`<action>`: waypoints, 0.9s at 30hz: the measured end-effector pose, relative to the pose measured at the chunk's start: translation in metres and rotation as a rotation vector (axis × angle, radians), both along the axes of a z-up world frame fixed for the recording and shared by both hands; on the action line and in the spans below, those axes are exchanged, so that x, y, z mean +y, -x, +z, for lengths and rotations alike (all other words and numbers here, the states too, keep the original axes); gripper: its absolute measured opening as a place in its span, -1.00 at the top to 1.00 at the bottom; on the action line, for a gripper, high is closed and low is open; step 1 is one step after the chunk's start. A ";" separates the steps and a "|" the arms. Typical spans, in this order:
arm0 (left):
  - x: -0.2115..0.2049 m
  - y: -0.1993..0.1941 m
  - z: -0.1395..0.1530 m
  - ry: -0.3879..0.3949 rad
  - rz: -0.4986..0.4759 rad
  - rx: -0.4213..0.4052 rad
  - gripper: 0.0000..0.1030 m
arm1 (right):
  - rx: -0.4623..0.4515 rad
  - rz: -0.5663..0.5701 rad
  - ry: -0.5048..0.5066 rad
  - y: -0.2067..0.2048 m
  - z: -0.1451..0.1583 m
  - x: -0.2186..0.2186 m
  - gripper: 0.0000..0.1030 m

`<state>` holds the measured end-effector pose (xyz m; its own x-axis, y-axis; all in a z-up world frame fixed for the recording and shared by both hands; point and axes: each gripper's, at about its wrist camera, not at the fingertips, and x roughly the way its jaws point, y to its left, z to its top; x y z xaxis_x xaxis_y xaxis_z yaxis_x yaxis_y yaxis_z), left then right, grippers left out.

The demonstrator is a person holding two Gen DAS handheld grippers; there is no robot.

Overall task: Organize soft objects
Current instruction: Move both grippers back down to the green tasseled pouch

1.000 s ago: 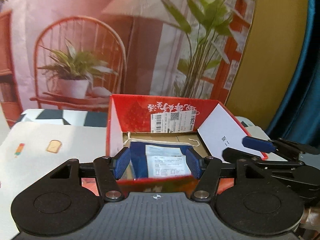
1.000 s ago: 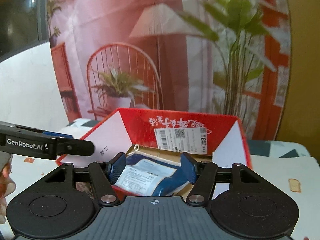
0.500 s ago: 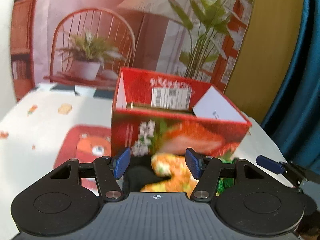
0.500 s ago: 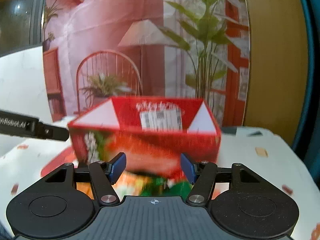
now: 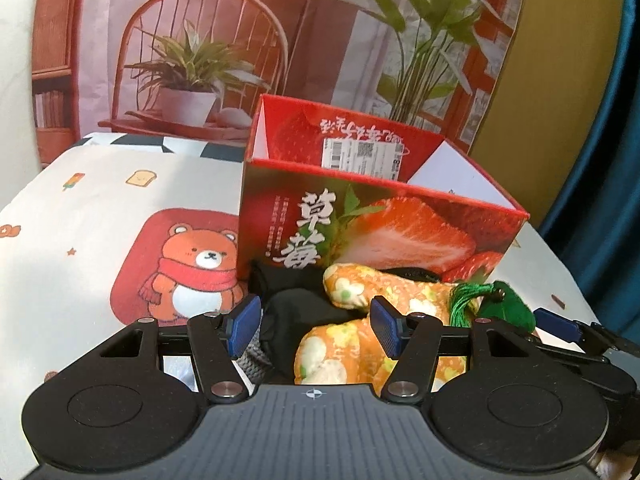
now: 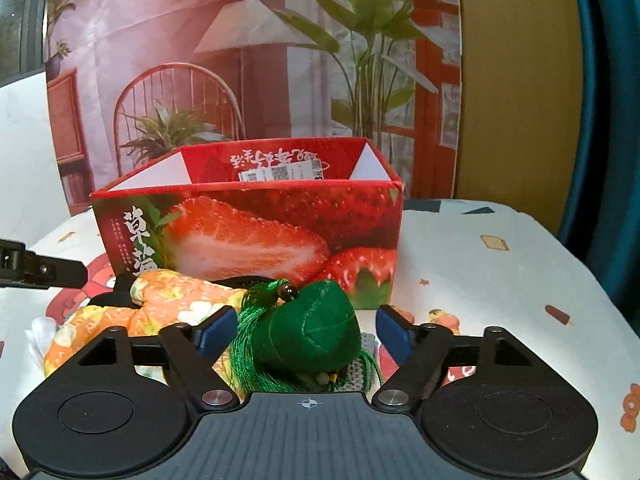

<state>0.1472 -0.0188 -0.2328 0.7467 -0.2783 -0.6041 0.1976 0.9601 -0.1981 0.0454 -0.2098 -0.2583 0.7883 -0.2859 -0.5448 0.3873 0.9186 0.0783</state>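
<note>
A big table (image 5: 80, 208) wears a white cloth with a bear picture (image 5: 188, 272) on it. On the cloth stands a red strawberry box (image 6: 256, 232), open on top. Right in front of the box lies a heap of soft things. The orange flowery pouch (image 5: 380, 292) is the biggest, lying over a black cloth (image 5: 296, 308). Beside it sits a small green pouch (image 6: 308, 328) with a green tassel (image 6: 248, 320). The left gripper (image 5: 314, 326) hangs over the black cloth and orange pouch, jaws apart, pinching nothing. The right gripper (image 6: 307, 334) has the green pouch between its jaws, which are opening, pads not pressing it
</note>
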 end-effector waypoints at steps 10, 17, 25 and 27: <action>0.002 0.000 -0.004 -0.004 0.003 0.019 -0.21 | 0.010 -0.032 -0.120 -0.004 -0.014 -0.012 -0.45; 0.003 -0.001 -0.004 0.004 0.009 0.021 -0.21 | -0.030 0.044 -0.112 -0.003 -0.006 -0.001 -0.46; 0.012 -0.001 -0.002 0.043 0.031 0.028 -0.21 | -0.037 0.186 -0.060 -0.010 0.003 0.024 -0.04; 0.012 -0.002 -0.002 0.042 0.036 0.035 -0.21 | -0.050 0.214 -0.064 -0.011 0.004 0.028 -0.03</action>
